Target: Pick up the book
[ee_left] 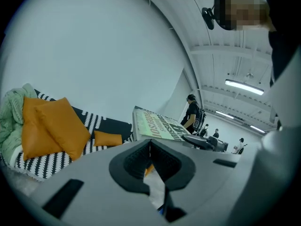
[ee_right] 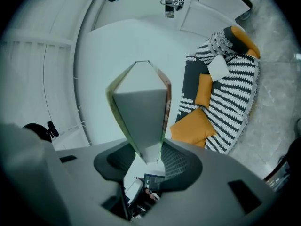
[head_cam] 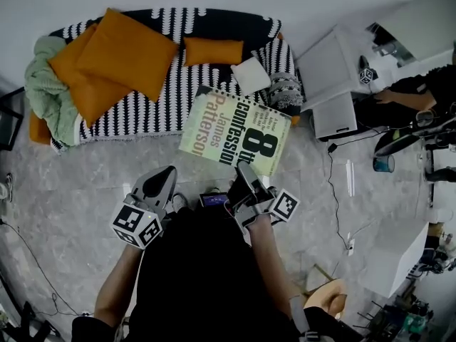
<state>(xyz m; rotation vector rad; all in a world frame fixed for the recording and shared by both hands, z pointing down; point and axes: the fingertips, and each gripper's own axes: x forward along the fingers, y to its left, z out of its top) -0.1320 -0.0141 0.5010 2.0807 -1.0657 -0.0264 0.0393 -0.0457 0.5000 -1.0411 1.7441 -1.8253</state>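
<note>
The person is holding 2 grippers out in front of the body, above a grey marbled floor [head_cam: 71,184]. The right gripper [head_cam: 246,173] is gripping the book [head_cam: 235,135] by its near edge, with both jaws pressing on the pages from either side. In the right gripper view the book [ee_right: 141,112] is rising straight out from between the pads of the right gripper [ee_right: 148,157], seen edge-on. The book is hanging in the air with its pale green cover facing up and its far end reaching over the front edge of the sofa [head_cam: 164,98]. It is touching neither the sofa nor the floor.

The left gripper [head_cam: 162,180] is hovering just beside the right one, well short of the book. In its own view the left gripper [ee_left: 150,149] is showing its 2 jaws pressed together at the tips with nothing between them, and the book [ee_left: 160,126] is floating past them to the right.

The sofa is wearing a black-and-white striped cover. 2 large orange cushions [head_cam: 121,52] are leaning at its left end against a green blanket [head_cam: 46,84], a small orange cushion [head_cam: 212,50] is lying near the middle, and a white pillow [head_cam: 251,75] is sitting toward the right end. Off to the right, another person [head_cam: 413,91] is sitting near a white desk [head_cam: 335,70].
</note>
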